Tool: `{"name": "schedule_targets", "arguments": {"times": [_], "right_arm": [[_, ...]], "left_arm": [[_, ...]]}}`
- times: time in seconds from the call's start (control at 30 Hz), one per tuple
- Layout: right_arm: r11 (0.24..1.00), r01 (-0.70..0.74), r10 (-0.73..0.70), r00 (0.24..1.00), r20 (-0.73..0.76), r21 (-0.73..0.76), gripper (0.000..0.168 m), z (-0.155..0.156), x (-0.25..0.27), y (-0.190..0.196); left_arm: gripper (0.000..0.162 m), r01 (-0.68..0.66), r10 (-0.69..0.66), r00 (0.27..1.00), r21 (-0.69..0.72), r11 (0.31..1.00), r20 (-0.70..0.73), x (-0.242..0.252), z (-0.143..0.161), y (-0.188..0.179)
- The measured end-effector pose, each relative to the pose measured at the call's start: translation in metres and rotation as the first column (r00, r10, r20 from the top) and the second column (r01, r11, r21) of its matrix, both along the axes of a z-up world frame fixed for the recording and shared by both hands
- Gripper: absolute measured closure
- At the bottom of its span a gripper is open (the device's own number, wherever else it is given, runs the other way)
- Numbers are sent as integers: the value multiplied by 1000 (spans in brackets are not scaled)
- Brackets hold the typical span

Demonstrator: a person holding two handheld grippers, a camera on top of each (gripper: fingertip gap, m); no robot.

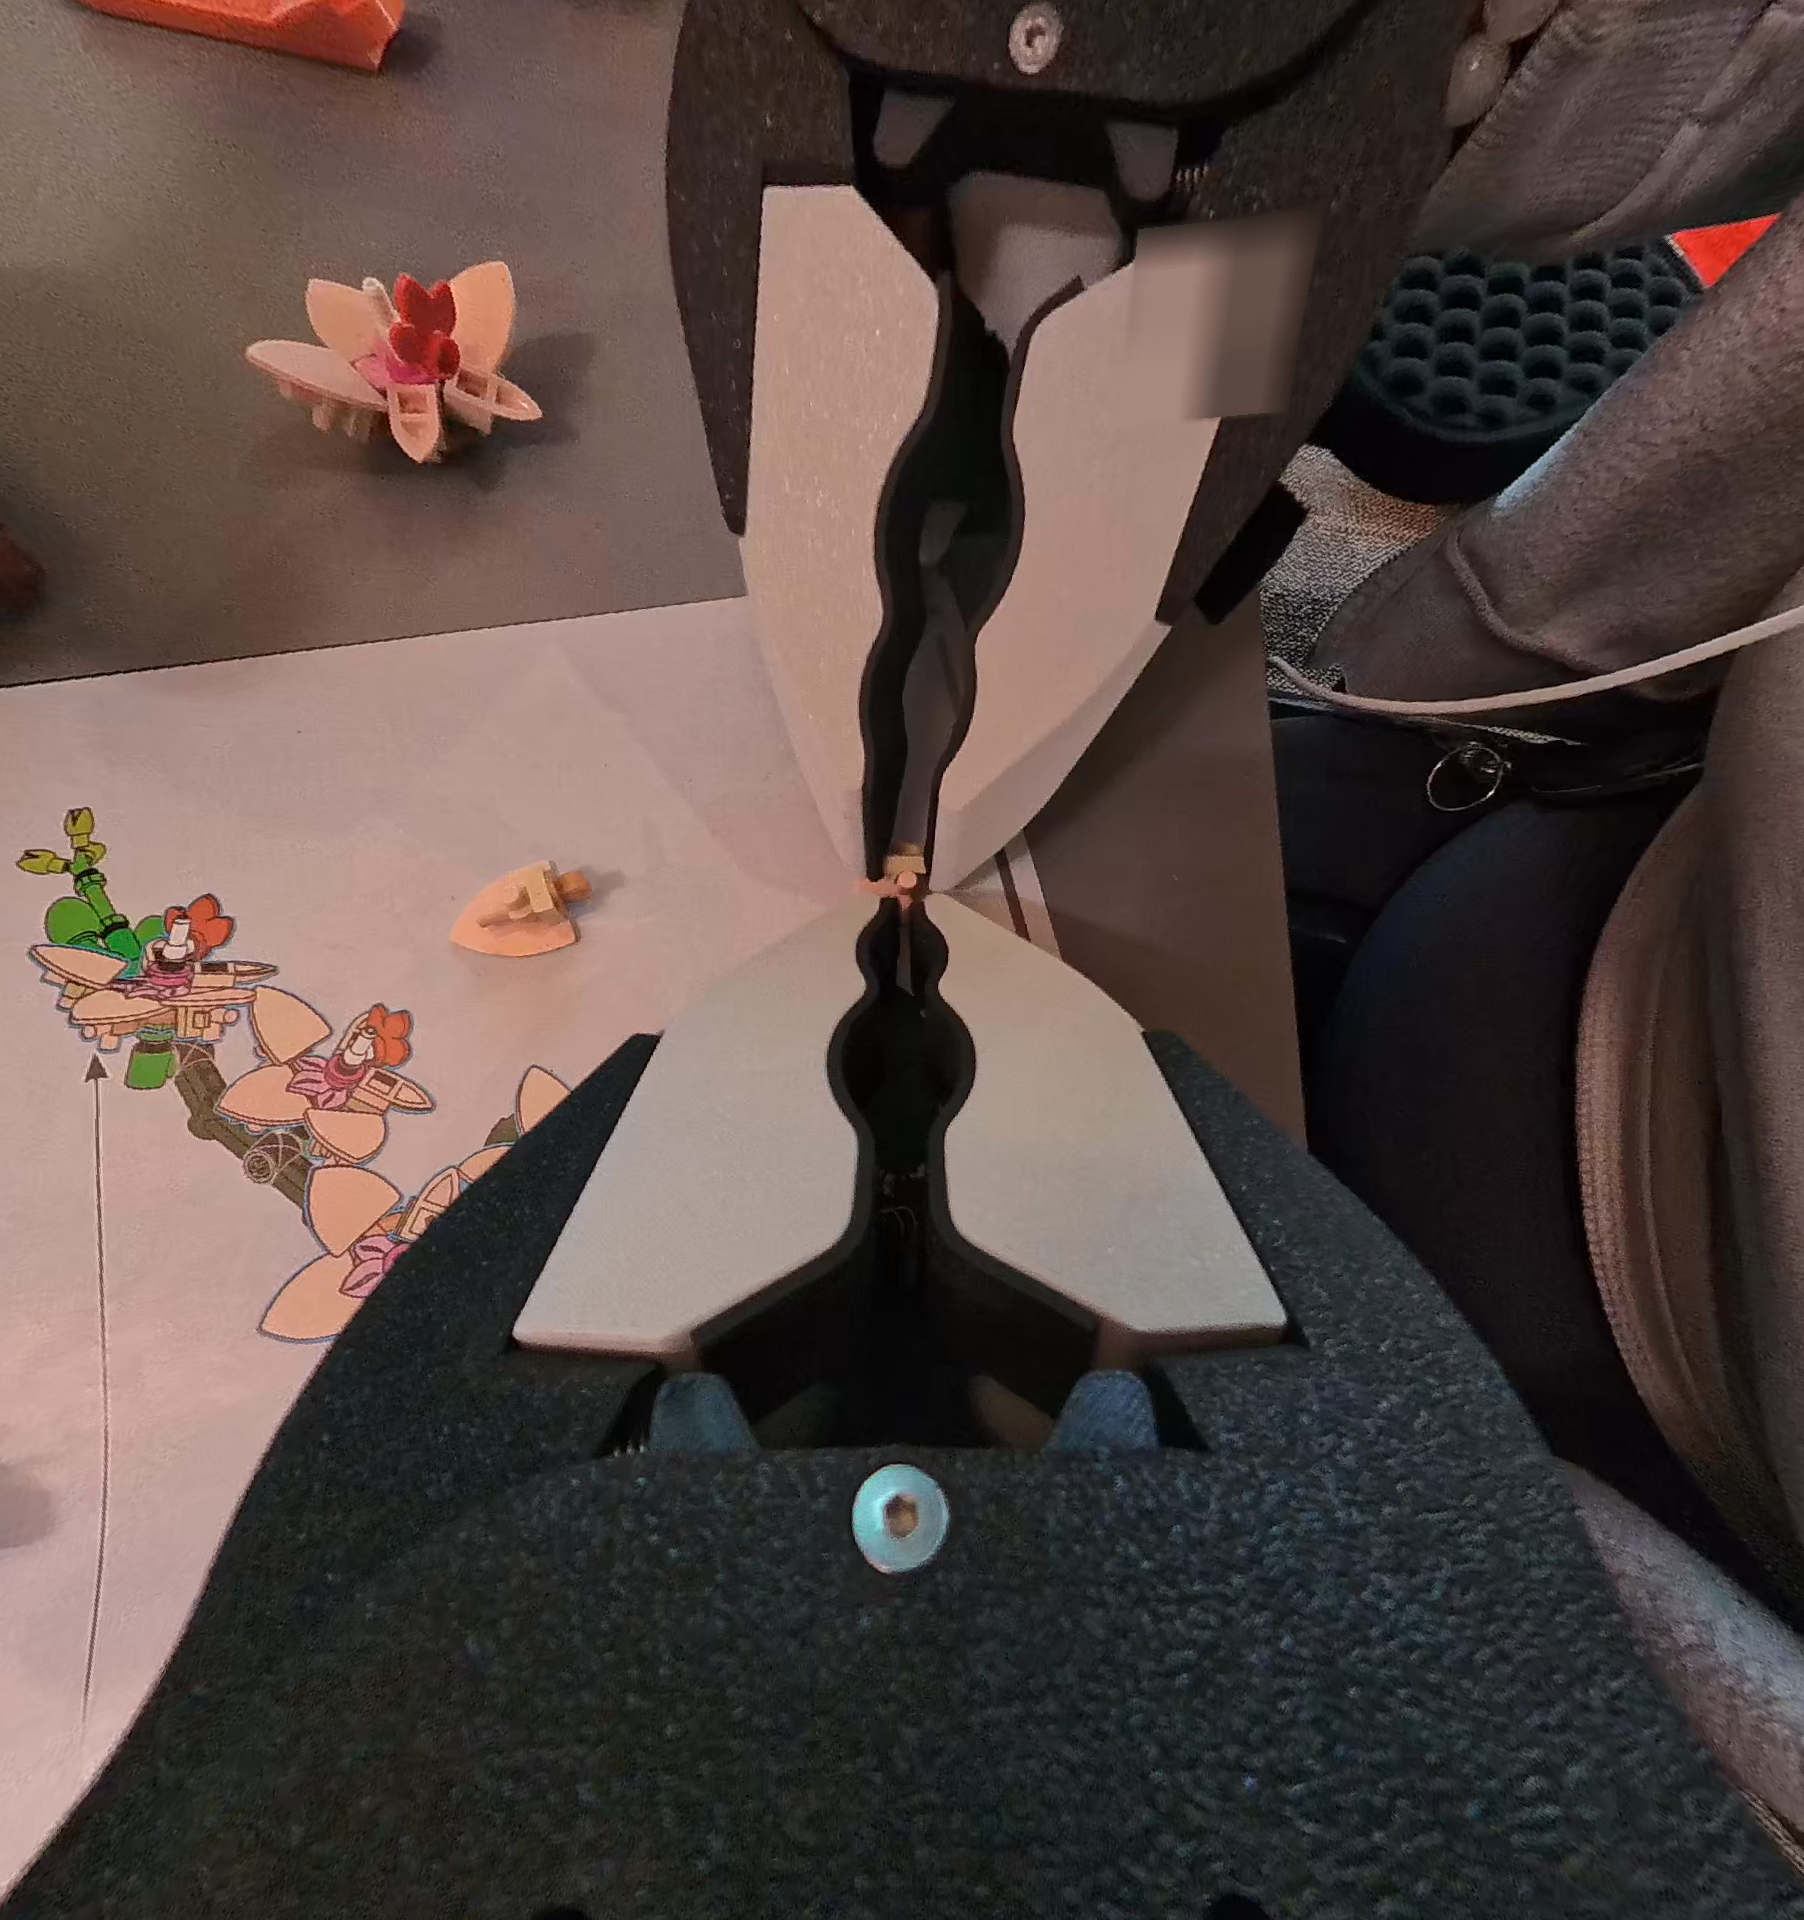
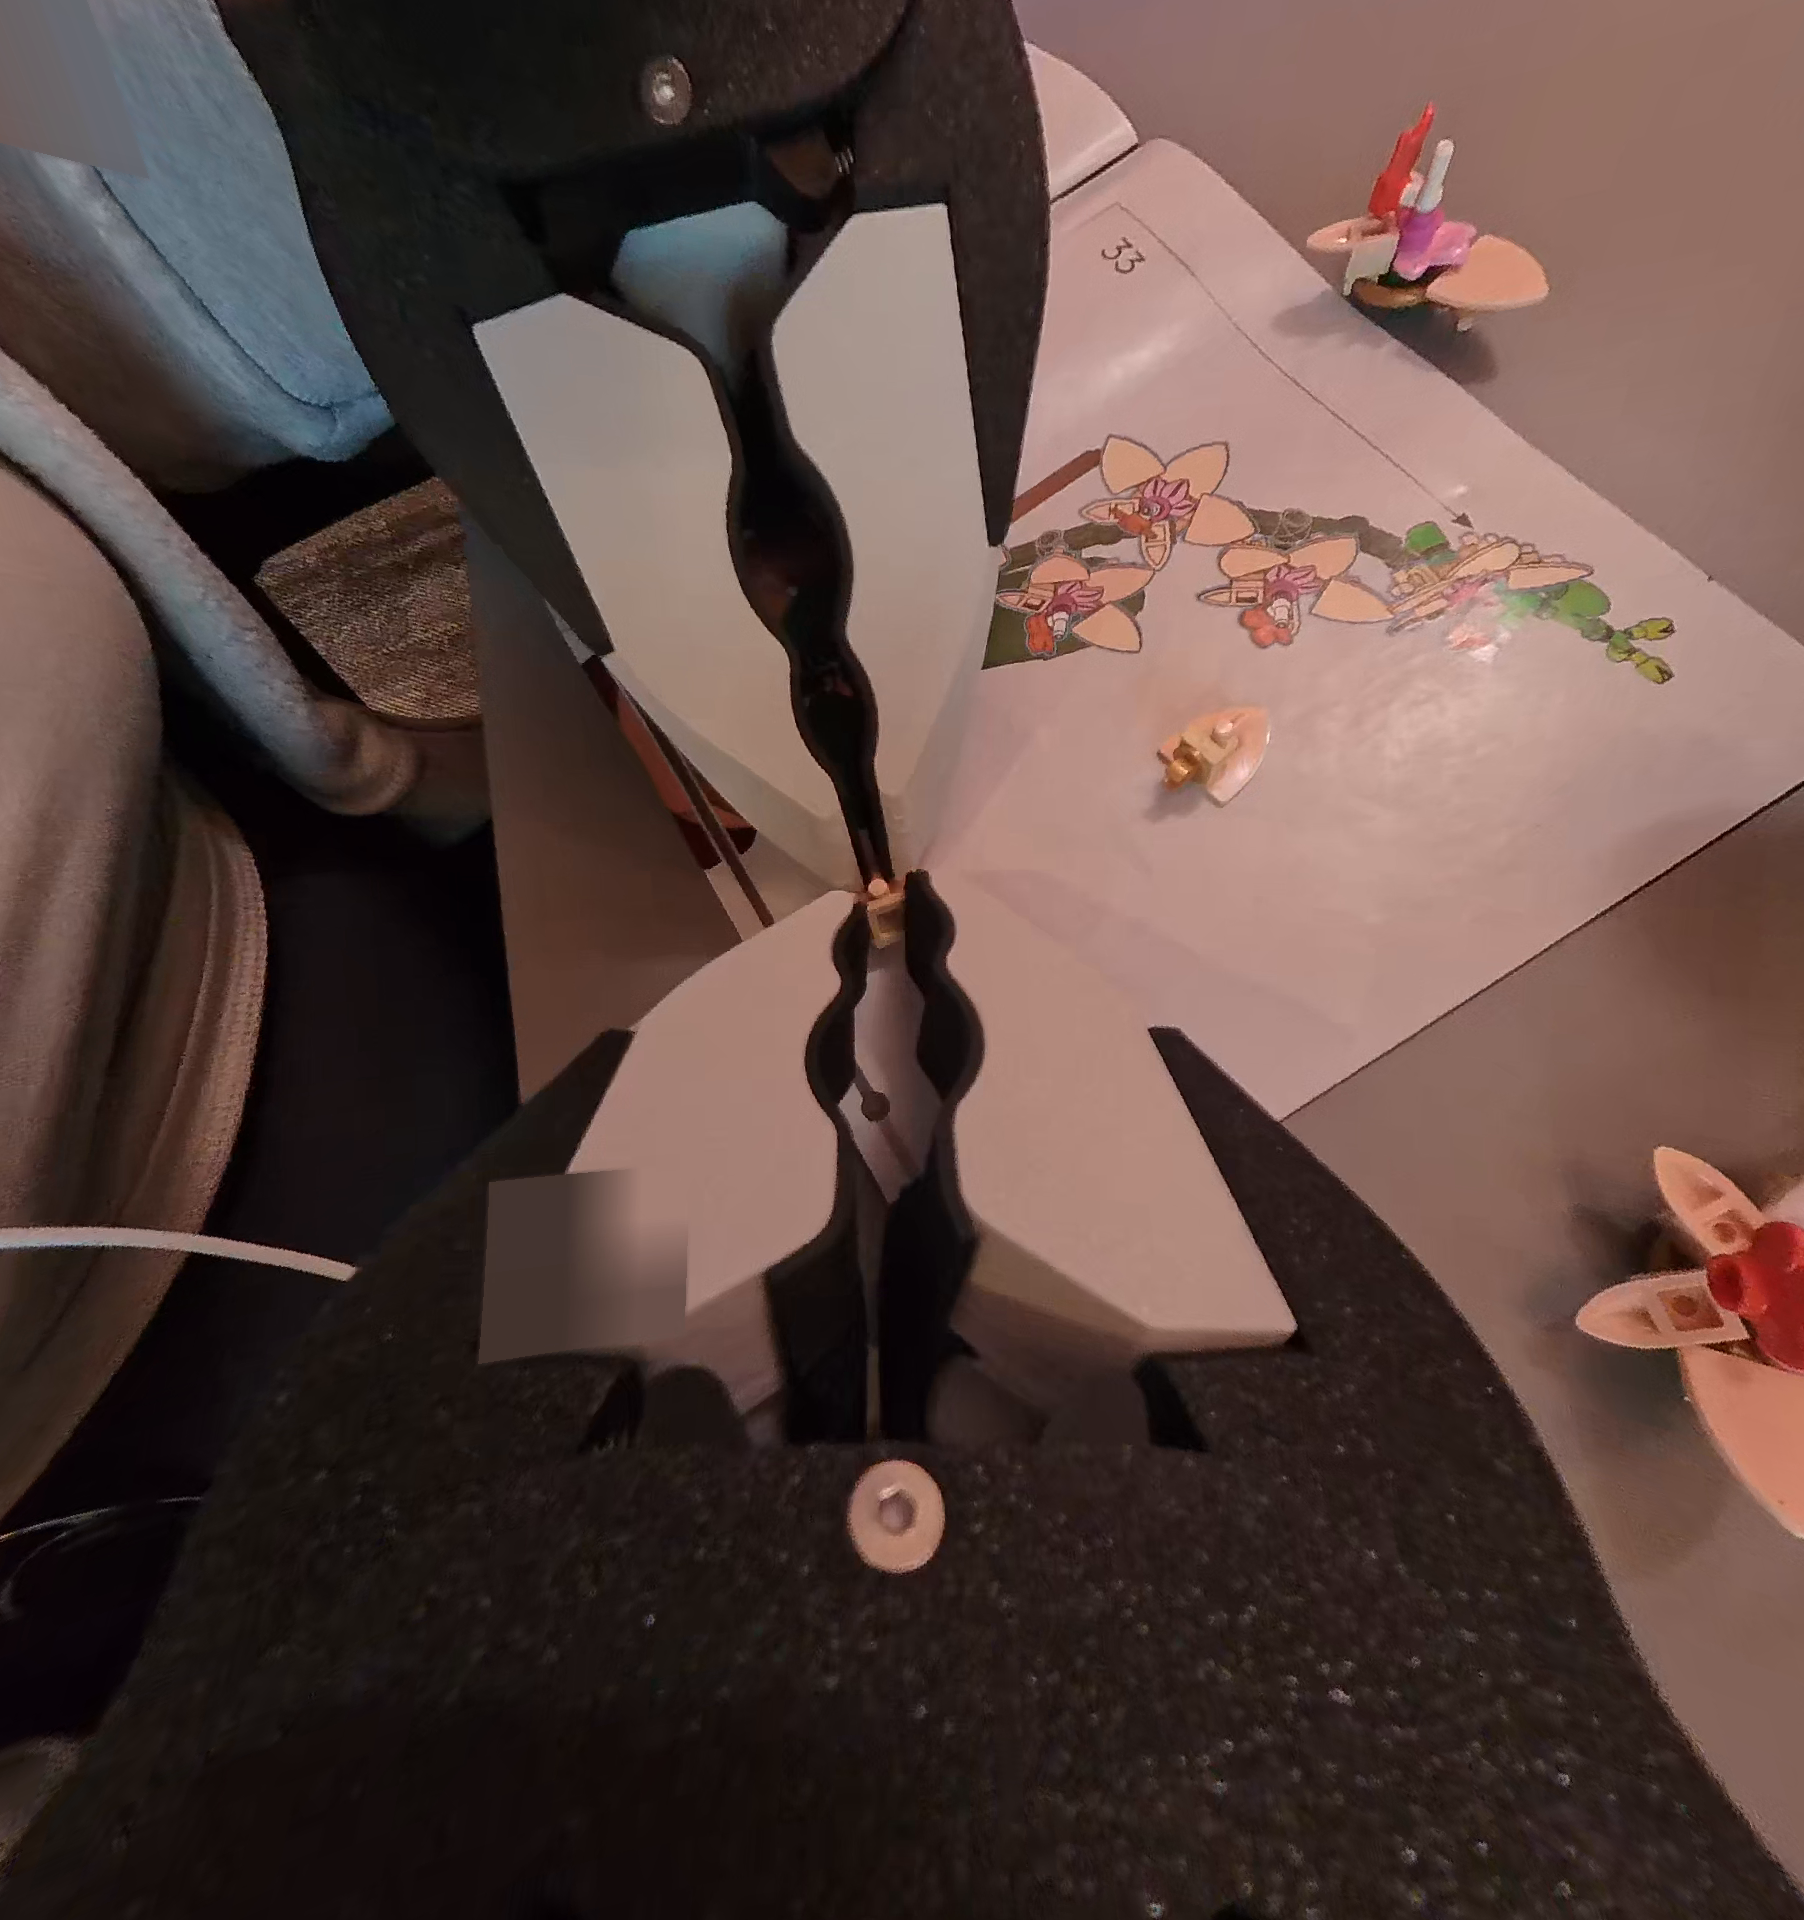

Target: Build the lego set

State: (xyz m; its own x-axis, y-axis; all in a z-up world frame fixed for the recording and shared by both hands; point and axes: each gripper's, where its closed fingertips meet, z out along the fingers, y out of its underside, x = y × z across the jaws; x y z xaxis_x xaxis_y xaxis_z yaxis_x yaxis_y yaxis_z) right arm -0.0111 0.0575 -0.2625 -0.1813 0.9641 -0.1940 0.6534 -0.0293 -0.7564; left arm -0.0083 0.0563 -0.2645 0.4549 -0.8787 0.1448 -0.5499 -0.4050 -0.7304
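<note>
A grey table carries an open instruction booklet printed with a flowering stem; a loose petal piece rests on its page; a built lego flower stands on bare tabletop beyond the booklet; another flower lies beside the page's corner.

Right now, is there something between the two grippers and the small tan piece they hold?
Nothing visible. The left gripper and the right gripper meet tip to tip, both shut on the small tan piece, above the instruction sheet. The loose petal piece lies apart on the sheet.
</note>
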Motion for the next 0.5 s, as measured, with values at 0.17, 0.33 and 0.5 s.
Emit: {"name": "schedule_targets", "arguments": {"times": [0.17, 0.33, 0.5], "right_arm": [[1000, 3, -3, 1000, 25, 7, 161, -3, 5, 1], [1000, -6, 4, 998, 70, 19, 158, -4, 8, 3], [999, -13, 10, 996, 91, 31, 152, -3, 10, 4]], "left_arm": [[160, -1, 1, 1000, -8, 1000, 5, 0, 0, 0], [160, 0, 0, 1000, -17, 1000, 10, 0, 0, 0], [160, 0, 0, 1000, -16, 1000, 9, 0, 0, 0]]}}
